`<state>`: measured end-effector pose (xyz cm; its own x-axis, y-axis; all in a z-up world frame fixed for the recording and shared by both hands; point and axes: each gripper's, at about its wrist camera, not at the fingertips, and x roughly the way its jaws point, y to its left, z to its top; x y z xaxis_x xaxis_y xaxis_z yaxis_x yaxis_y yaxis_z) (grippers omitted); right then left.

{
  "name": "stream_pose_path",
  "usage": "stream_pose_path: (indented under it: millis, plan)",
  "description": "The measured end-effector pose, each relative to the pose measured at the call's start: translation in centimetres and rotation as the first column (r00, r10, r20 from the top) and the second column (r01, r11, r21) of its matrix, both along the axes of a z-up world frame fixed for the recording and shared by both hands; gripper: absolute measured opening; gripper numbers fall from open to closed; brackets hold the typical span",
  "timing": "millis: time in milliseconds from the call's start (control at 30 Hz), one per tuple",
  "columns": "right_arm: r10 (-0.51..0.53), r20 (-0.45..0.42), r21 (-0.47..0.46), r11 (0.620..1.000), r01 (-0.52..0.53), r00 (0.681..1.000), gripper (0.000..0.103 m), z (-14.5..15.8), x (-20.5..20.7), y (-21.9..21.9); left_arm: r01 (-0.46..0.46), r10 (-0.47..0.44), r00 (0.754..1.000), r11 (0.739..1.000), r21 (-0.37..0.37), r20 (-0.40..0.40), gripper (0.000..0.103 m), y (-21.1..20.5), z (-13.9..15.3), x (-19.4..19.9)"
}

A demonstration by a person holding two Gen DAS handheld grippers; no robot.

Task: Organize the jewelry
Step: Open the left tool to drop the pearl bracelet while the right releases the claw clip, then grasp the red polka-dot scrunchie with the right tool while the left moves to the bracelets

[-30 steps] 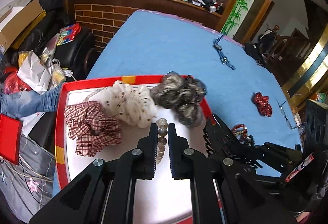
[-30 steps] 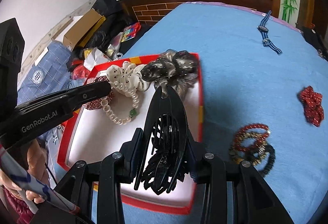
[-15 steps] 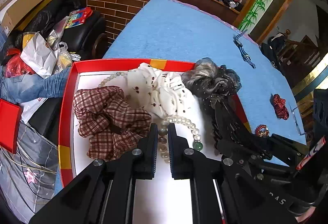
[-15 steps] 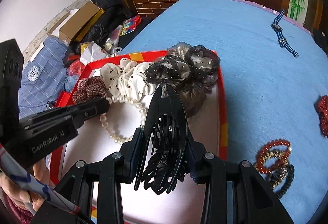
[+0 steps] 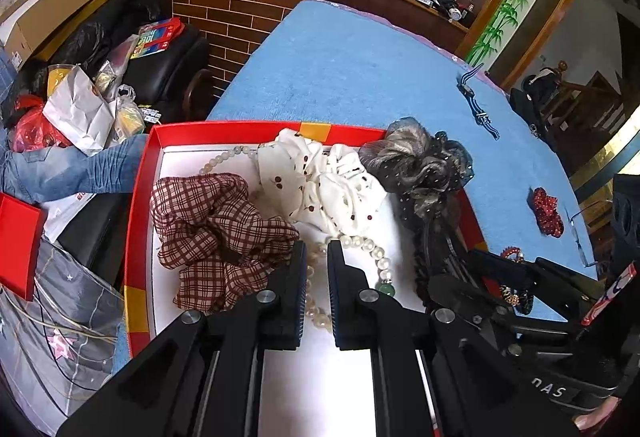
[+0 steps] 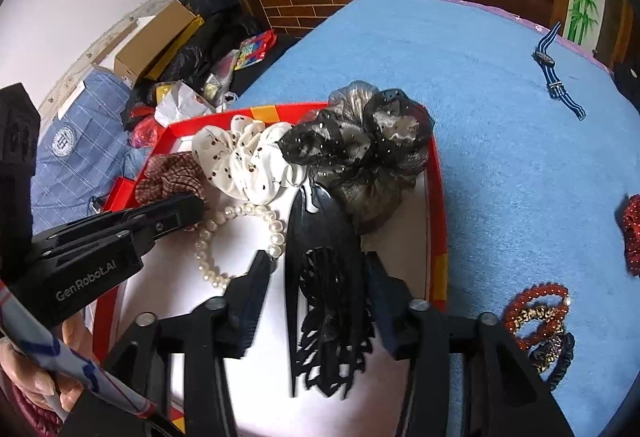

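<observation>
A red tray [image 5: 138, 197] with a white floor holds a plaid scrunchie [image 5: 216, 229], a white dotted scrunchie [image 5: 320, 181], a grey-black scrunchie [image 5: 420, 165] and a pearl bracelet [image 5: 376, 257]. My left gripper [image 5: 317, 257] is nearly shut with pearls of the bracelet in the narrow gap. My right gripper [image 6: 316, 273] is open over the tray [image 6: 438, 197]. A black hair claw [image 6: 324, 277] lies between its fingers, apart from both pads.
On the blue tablecloth [image 6: 500, 141] right of the tray lie a pile of beaded bracelets [image 6: 540, 325], a red scrunchie [image 6: 632, 233] and a striped watch [image 6: 556, 77]. Left of the table are boxes, bags and clothes [image 5: 80, 105].
My right gripper has opened and let the black hair claw go onto the tray floor. Both grippers have moved forward over the tray, and the pearl bracelet lies spread out.
</observation>
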<state>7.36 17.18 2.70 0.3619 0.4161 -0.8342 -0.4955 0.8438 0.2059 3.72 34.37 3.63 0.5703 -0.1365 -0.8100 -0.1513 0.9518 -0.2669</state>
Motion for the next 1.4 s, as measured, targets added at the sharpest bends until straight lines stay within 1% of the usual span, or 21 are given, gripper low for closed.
stream_pose_path:
  millis: [167,333,467,600,667,733,800,900,967,1033,1067,1167,1233,1300,1400]
  plan:
    - [0.004,0.016,0.037,0.999,-0.005,1.0,0.058,1.5,-0.9,-1.1,0.004,-0.004,1.0,1.0,0.011,0.022,0.01,-0.9,1.3,-0.4]
    - [-0.006,0.033,0.084,0.996,0.003,0.999,0.058,3.1,-1.9,-3.2,0.019,-0.02,0.999,0.999,0.027,0.041,0.01,-2.5,2.7,-0.8]
    - [-0.033,0.04,0.116,0.993,0.028,0.999,0.058,3.9,-2.5,-5.7,0.042,-0.045,0.998,0.998,0.042,0.054,0.01,-4.6,3.6,-1.0]
    - [-0.082,0.041,0.139,0.987,0.076,0.996,0.058,4.2,-2.7,-9.0,0.075,-0.078,0.995,0.996,0.058,0.059,0.011,-7.1,4.1,-1.0]
    - [-0.115,0.039,0.146,0.983,0.108,0.993,0.058,4.2,-2.6,-11.0,0.094,-0.098,0.993,0.993,0.065,0.058,0.018,-8.5,4.2,-1.0]
    - [-0.155,0.034,0.155,0.977,0.148,0.987,0.058,4.2,-2.4,-13.3,0.12,-0.124,0.991,0.99,0.073,0.058,0.023,-10.3,4.3,-0.9]
    - [-0.198,0.036,0.151,0.97,0.191,0.979,0.058,4.3,-2.1,-15.6,0.148,-0.152,0.987,0.986,0.079,0.054,0.023,-11.9,4.3,-0.7]
    - [-0.295,0.05,0.149,0.947,0.285,0.954,0.06,4.6,-1.2,-19.8,0.192,-0.196,0.979,0.978,0.08,0.049,0.023,-14.4,4.3,-0.4]
    - [-0.36,0.06,0.144,0.926,0.349,0.931,0.069,4.8,-0.3,-22.5,0.222,-0.225,0.973,0.972,0.075,0.043,0.024,-16.1,4.2,-0.1]
    - [-0.422,0.075,0.101,0.905,0.414,0.903,0.073,4.7,1.2,-25.0,0.255,-0.258,0.966,0.964,0.07,0.029,0.026,-17.9,3.8,0.3]
    - [-0.447,0.079,0.086,0.894,0.44,0.891,0.073,4.5,1.8,-25.8,0.275,-0.277,0.961,0.959,0.067,0.02,0.027,-18.8,3.5,0.5]
    - [-0.495,0.09,0.021,0.868,0.496,0.864,0.076,3.5,4.4,-28.1,0.318,-0.318,0.948,0.946,0.057,-0.002,0.03,-21.2,2.8,1.0]
    - [-0.515,0.072,-0.013,0.856,0.517,0.854,0.078,2.3,6.3,-29.2,0.338,-0.338,0.941,0.939,0.055,-0.015,0.03,-22.3,2.3,1.2]
    - [-0.532,0.068,-0.036,0.844,0.534,0.844,0.078,1.4,7.3,-29.8,0.348,-0.347,0.937,0.936,0.048,-0.025,0.03,-23.0,1.7,1.3]
    - [-0.51,0.059,-0.044,0.857,0.513,0.858,0.078,0.3,8.3,-29.6,0.347,-0.345,0.937,0.937,0.037,-0.045,0.03,-23.3,1.1,1.6]
